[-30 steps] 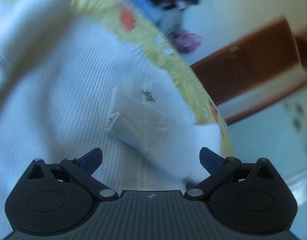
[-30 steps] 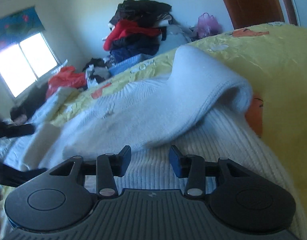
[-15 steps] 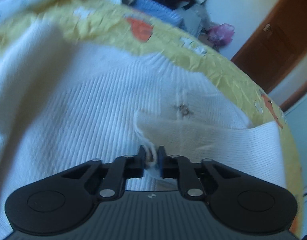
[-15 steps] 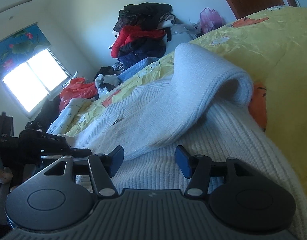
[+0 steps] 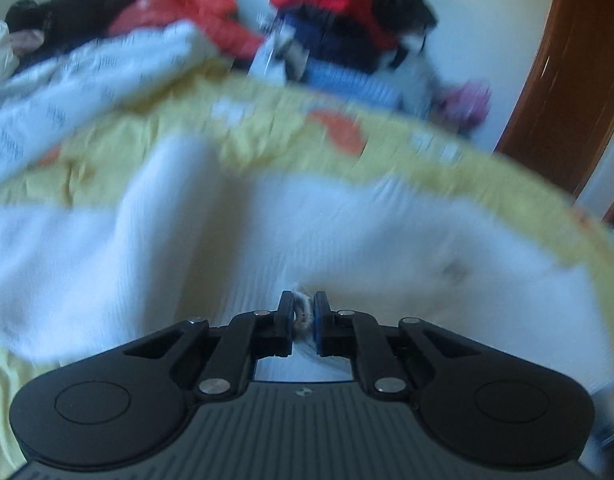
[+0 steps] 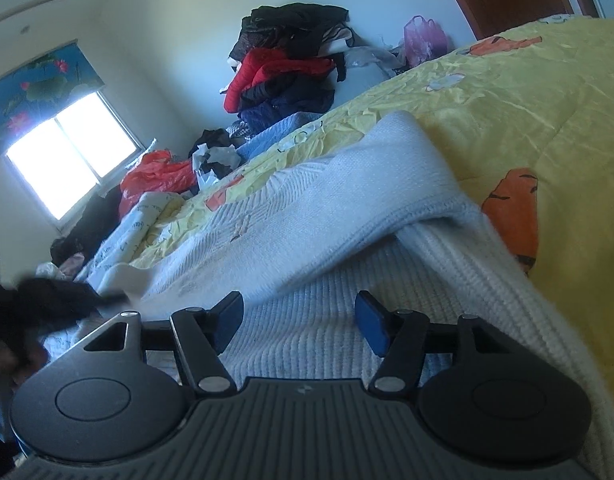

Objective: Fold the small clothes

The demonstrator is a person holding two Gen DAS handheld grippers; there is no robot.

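A white ribbed knit sweater (image 5: 347, 240) lies spread on a yellow bedcover (image 5: 267, 128). My left gripper (image 5: 303, 316) is shut on a corner of the sweater, a bit of frayed fabric showing between its pads; this view is motion-blurred. In the right wrist view the sweater (image 6: 307, 340) has one sleeve (image 6: 387, 184) folded across its body. My right gripper (image 6: 299, 320) is open, low over the ribbed fabric just in front of the sleeve's edge, holding nothing. The left gripper shows as a dark blur (image 6: 47, 300) at the far left.
A pile of red, black and blue clothes (image 6: 291, 64) sits against the far wall. A red bag (image 6: 159, 176) and a rumpled white quilt (image 5: 87, 76) lie beyond the sweater. A brown wooden door (image 5: 567, 80) is at right, a bright window (image 6: 67, 156) at left.
My left gripper went from open to shut on the sweater's corner and has lifted and tilted up with it. My right gripper opened wider and stayed over the sweater.
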